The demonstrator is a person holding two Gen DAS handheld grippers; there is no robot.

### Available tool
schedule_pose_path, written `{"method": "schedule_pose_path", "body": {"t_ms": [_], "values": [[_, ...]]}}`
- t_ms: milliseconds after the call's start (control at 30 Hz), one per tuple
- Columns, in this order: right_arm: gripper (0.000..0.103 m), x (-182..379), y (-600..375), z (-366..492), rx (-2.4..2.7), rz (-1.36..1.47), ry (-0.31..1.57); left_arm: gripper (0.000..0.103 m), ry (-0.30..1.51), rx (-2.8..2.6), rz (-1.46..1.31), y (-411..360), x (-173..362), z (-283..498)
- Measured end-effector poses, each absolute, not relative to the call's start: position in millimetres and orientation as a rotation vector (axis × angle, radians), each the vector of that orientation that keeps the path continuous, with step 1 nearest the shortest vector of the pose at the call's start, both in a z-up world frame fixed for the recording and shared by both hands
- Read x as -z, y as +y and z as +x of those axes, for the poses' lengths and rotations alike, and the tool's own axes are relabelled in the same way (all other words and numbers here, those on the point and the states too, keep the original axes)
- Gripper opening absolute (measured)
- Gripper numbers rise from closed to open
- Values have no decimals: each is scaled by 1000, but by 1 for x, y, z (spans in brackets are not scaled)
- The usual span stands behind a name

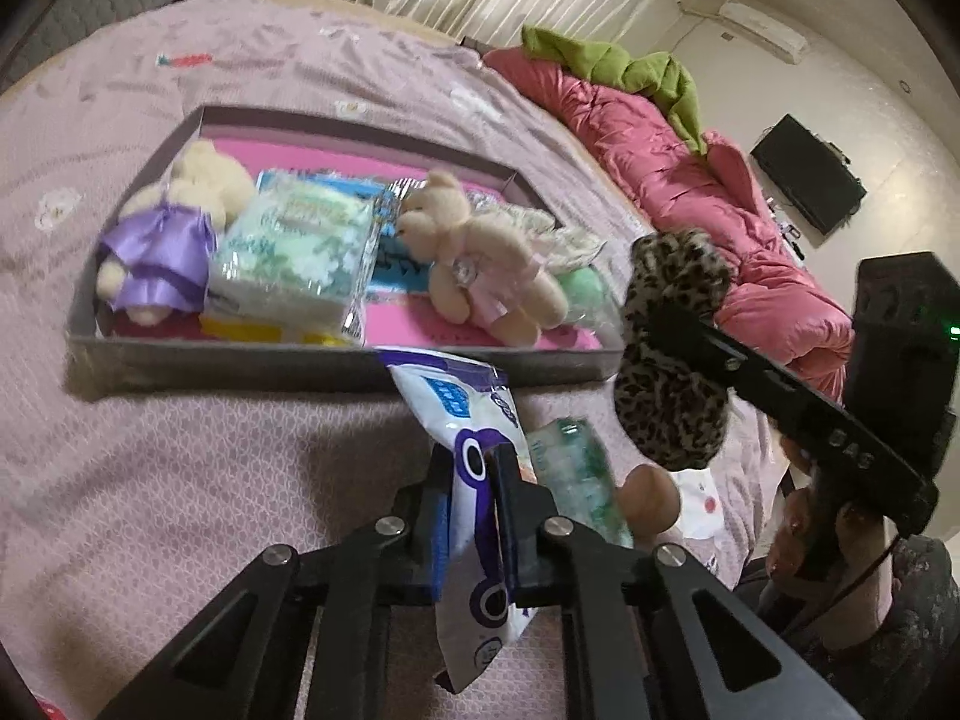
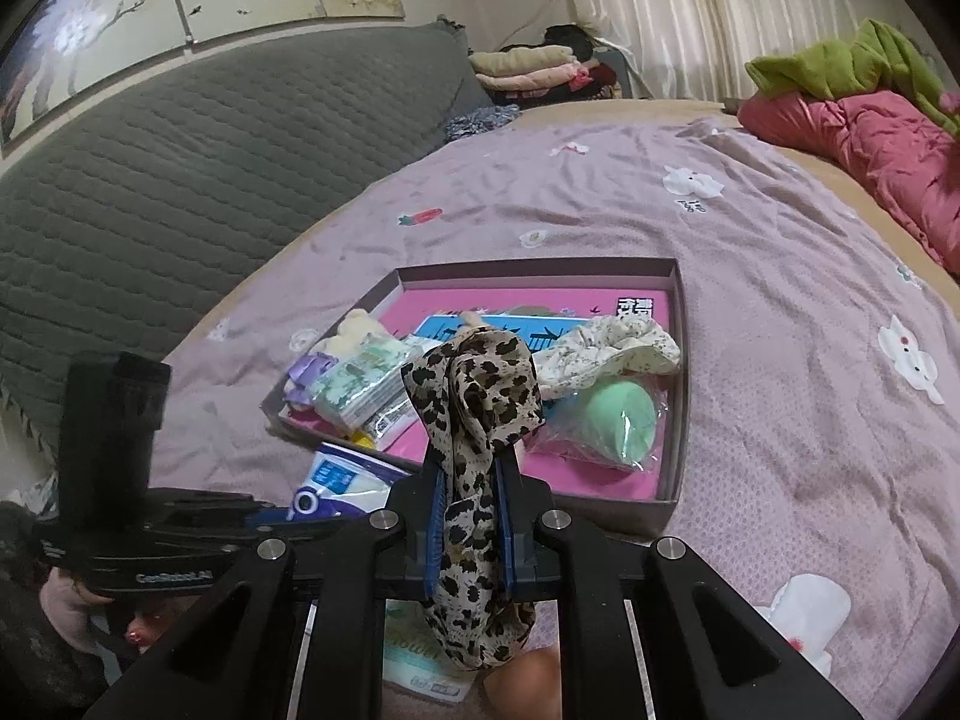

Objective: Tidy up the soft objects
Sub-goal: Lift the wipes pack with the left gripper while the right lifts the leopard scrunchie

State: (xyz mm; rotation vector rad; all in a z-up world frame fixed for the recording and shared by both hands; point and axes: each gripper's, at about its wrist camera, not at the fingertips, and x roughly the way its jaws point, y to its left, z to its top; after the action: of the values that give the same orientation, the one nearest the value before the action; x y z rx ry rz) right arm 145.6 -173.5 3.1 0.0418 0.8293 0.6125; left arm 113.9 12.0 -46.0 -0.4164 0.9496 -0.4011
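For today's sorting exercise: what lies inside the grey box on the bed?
Inside the grey box: two teddy bears, a tissue pack, a floral scrunchie, a green sponge. The pink floor beneath them is partly covered.

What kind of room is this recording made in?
Most likely a bedroom. The work happens on a bed covered by a lilac sheet, with a grey quilted headboard behind it, a pink duvet bunched at one side, and folded clothes stacked beyond.

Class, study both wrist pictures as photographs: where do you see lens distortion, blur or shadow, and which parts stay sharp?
Left wrist view: fisheye bends the grey box rim into an arc, teddy bears inside slightly soft, dark vignette at the corners, the left gripper casts a shadow on the bedspread. Right wrist view: headboard and wall panels curve strongly, the leopard scrunchie in the right gripper looks crisp.
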Motion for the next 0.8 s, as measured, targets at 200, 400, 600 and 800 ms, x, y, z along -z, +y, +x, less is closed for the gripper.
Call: {"method": "schedule_pose_path", "body": {"t_ms": [200,400,600,800], "values": [[15,-4,-174,147,-601,50,826,12,893,405,-411,17,33,107],[15,-6,-176,147,-602,61,807,13,834,391,-430,26,21,107],[15,-9,-178,148,-612,86,793,12,797,382,-454,33,15,108],[15,-12,-180,150,-621,113,777,13,745,348,-399,34,3,109]]}}
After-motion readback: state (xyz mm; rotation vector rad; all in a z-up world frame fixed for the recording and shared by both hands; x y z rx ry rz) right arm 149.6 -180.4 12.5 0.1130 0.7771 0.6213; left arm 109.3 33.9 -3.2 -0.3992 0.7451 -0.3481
